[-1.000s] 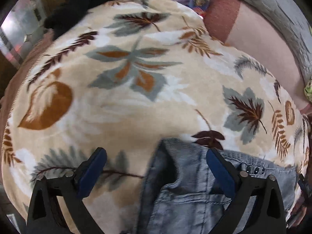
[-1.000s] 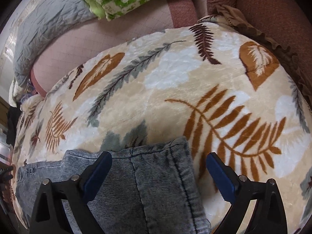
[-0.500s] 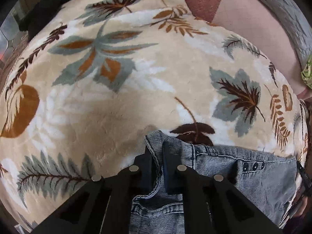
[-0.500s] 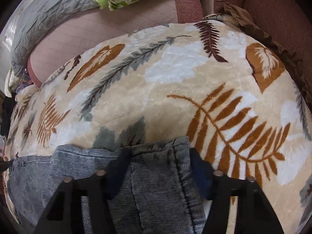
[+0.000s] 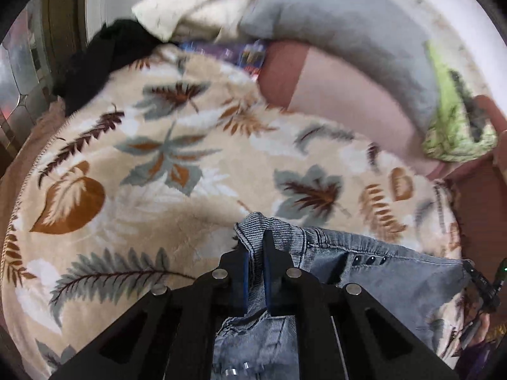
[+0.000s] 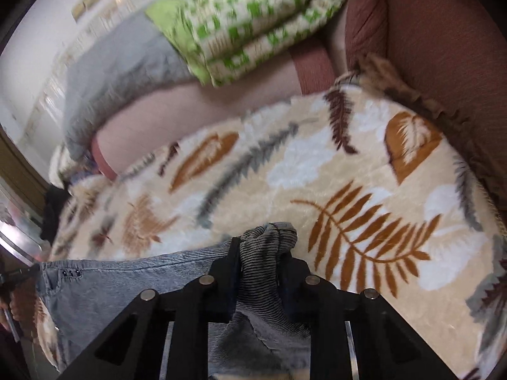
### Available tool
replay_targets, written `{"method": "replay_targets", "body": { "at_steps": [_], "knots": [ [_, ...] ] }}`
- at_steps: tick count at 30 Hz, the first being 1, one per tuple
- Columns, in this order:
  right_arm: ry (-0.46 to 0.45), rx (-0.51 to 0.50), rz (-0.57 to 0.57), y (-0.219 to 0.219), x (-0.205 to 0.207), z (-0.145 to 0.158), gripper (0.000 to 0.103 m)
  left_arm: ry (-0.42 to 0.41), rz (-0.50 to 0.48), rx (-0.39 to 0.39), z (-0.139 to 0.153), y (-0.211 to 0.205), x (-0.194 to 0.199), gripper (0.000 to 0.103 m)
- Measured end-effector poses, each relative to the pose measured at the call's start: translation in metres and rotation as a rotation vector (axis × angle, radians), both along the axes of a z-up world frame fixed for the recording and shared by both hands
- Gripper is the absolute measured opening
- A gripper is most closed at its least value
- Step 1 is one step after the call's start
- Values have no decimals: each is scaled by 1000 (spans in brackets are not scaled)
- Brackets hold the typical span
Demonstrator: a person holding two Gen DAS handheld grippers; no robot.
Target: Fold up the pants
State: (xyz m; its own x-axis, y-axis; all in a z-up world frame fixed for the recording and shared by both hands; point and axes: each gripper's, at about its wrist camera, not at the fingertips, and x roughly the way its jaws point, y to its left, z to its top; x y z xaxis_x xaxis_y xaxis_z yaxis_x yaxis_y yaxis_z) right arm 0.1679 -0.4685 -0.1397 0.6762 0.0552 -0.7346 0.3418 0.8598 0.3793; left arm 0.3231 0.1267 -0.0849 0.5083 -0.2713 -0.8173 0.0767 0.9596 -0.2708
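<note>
Grey-blue striped denim pants lie on a cream leaf-print blanket. My left gripper is shut on the waistband corner of the pants, which bunches up between the blue pads. In the right wrist view my right gripper is shut on the hem end of the pants, and the cloth is gathered and raised between the fingers. The pants stretch sideways between the two grippers, lifted off the blanket at both ends.
A grey quilt and a green patterned cloth lie along the back of the pink mattress. A black garment sits at the blanket's far left corner. A brown sofa arm borders the right side.
Both grippers went from open over the pants to shut on them. Both have since lifted and tilted up, raising the cloth, so more of the wall and back bedding shows.
</note>
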Motion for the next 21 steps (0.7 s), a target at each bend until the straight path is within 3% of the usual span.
{"method": "replay_targets", "body": {
  "at_steps": [5,9,17,21],
  "knots": [
    [-71,50,-12,-1,-52,22,23,-81,-16,-46,32,20,-69,7],
    [-72,71,14,6,-106,23,23,-90,-17,-43,29,35,-126,7],
    [-22,81,56,32,-219,0,23,1,-1,-26,-30,67,-229,7],
    [92,93,96,46,-254,-37,23,90,36,-8,-75,79,-251,7]
  ]
}}
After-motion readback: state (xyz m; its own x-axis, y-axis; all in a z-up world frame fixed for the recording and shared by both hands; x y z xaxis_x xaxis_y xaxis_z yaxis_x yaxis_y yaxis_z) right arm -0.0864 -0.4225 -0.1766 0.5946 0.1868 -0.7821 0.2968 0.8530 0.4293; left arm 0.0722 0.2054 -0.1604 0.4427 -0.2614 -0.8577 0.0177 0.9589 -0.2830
